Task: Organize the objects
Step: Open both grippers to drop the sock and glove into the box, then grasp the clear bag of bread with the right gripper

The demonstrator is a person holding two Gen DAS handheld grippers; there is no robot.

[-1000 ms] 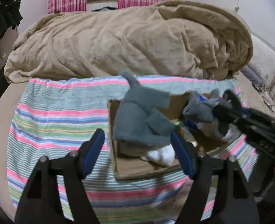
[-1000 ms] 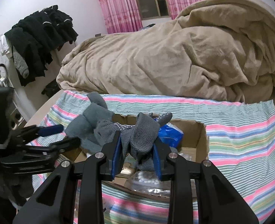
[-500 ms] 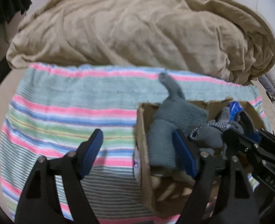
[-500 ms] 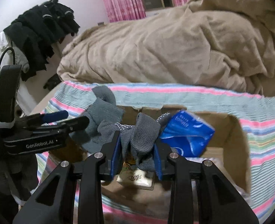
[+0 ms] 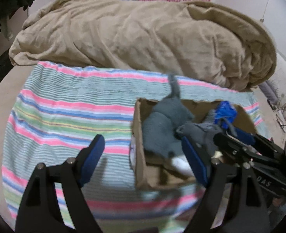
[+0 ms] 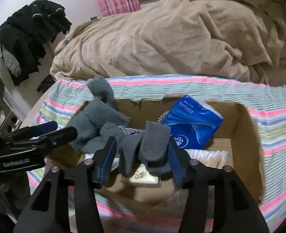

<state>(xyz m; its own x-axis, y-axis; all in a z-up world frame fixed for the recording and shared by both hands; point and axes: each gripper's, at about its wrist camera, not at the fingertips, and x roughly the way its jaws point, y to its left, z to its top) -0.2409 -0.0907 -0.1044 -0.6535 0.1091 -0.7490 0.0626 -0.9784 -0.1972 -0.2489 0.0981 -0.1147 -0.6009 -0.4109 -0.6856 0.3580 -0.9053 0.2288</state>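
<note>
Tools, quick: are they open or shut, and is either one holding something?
Left tool: open, holding nothing, beside the cardboard box.
Right tool: shut on a grey glove above the box.

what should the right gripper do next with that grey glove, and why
Probably open and drop it. The right gripper holds the grey glove directly over the open box, above the items inside. The left gripper is open and beside the box's side, clear of the drop.
</note>
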